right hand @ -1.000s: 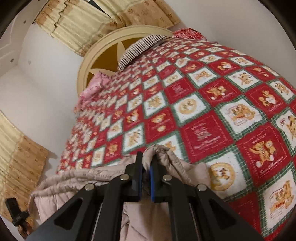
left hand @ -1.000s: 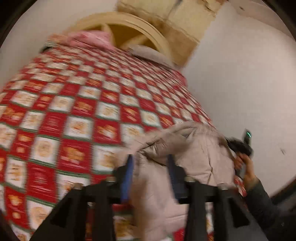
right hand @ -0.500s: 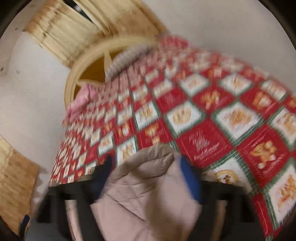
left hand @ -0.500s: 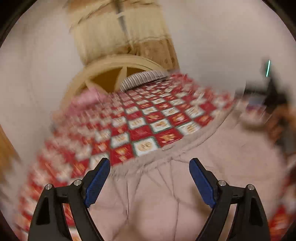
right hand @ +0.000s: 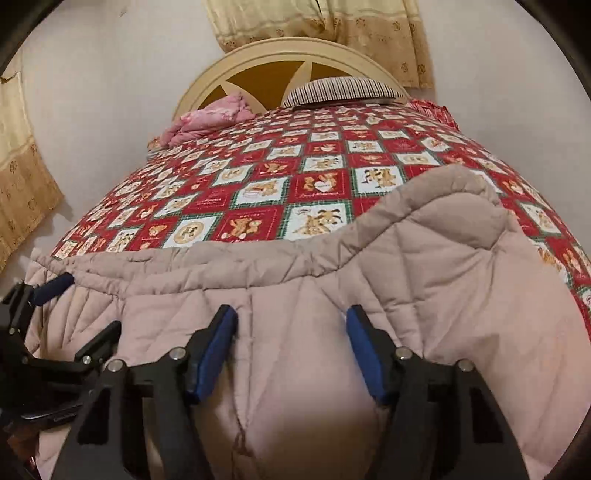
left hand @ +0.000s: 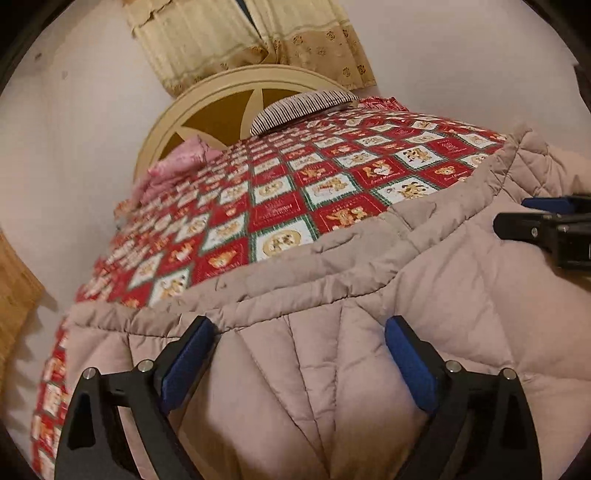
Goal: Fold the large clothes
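Plainly, nothing is gripped: the blue pads (left hand: 186, 363) of the left gripper (left hand: 299, 365) are spread wide over the quilted coat (left hand: 332, 369), with padded cloth bulging between them but not pinched. The right gripper (right hand: 290, 350) is likewise released, its pads (right hand: 214, 350) parted above the same coat (right hand: 295, 295). Each tool is glimpsed at the edge of the other's view.

The coat is laid across the foot of the bed (right hand: 266, 59), spread along the near edge of the bedspread (right hand: 317, 184), with one rounded quilted part lifted toward the right edge. No finished fold can be made out, so the task is judged to be at an early stage: the garment has been laid out, and the sleeves and body are left to be folded in.

Beyond, the bedspread is patterned in red and white bear squares. A striped pillow (right hand: 340, 88) and a pink bundle (right hand: 210, 120) are set at the head edge, against a round cream headboard, with beige curtains (right hand: 325, 22) hung on pale walls.
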A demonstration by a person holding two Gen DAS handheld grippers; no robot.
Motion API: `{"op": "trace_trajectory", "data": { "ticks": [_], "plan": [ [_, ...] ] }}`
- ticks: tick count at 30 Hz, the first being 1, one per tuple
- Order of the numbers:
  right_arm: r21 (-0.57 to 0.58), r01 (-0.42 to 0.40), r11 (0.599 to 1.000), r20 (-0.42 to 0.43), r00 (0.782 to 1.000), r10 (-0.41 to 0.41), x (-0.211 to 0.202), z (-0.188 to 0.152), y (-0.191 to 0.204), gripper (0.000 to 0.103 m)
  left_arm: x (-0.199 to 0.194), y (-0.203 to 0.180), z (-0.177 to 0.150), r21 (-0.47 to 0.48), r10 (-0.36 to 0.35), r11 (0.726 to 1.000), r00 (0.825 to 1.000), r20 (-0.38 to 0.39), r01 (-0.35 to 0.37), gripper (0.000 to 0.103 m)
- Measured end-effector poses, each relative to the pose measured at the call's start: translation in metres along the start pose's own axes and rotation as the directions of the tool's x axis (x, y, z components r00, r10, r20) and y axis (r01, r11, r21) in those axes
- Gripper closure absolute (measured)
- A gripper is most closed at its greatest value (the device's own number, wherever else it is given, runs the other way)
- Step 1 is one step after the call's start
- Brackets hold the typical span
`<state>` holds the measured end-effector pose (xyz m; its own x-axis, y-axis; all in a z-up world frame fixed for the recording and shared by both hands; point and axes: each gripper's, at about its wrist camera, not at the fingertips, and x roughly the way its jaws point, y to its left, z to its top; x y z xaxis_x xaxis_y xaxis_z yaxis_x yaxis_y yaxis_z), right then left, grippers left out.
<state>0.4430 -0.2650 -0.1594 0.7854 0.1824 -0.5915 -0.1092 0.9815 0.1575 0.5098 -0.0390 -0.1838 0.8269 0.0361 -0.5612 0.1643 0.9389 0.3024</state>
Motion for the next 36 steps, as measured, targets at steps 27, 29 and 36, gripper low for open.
{"op": "trace_trajectory", "data": {
  "ticks": [27,29,36],
  "plan": [
    [-0.015,0.061,0.998,-0.075,0.995,-0.062,0.029,-0.010,0.003,0.033,-0.010,0.038,0.033,-0.079,-0.074,0.995,0.995,-0.071,0.068,0.003],
    [-0.016,0.063,0.998,-0.075,0.995,-0.064,0.029,-0.010,0.003,0.033,-0.012,0.061,0.041,-0.126,-0.012,0.992,0.999,-0.036,0.007,0.003],
    [-0.025,0.073,0.997,-0.076,0.994,-0.075,0.031,-0.011,0.004,0.032,0.062,0.094,0.006,-0.306,-0.064,0.952,0.974,-0.217,-0.006,0.003]
  ]
}}
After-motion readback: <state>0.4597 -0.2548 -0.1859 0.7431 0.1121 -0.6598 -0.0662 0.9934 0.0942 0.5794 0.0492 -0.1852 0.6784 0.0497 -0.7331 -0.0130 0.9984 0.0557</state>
